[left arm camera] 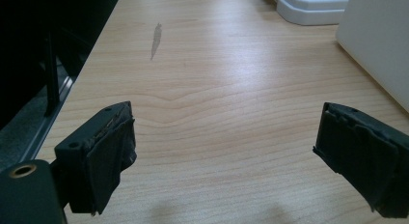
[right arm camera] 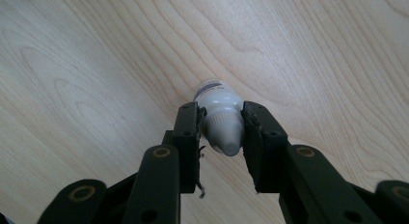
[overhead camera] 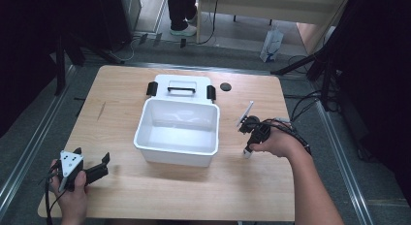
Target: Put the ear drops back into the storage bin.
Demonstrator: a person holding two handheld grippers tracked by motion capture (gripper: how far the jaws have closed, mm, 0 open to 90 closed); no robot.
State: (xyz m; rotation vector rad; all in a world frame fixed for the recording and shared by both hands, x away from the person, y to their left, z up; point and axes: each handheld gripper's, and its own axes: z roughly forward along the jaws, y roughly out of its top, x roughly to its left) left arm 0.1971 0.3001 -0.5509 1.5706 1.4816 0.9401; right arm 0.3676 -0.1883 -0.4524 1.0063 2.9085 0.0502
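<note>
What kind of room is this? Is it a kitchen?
Probably not a kitchen: it looks like a lab or workshop for recording. A bare wooden table stands between dark stands, loose cables run over the floor, and each hand holds a gripper.

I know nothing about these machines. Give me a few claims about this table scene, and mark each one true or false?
1. The right tool is closed on a small white bottle. True.
2. The left tool also holds a bottle. False: its jaws stand wide apart over bare table.
3. The white bin has its lid on. False: the bin is open, and the lid lies behind it.
4. A small black round thing lies on the table near the lid. True.
5. The bottle lies inside the bin. False: it is on the table to the bin's right.
</note>
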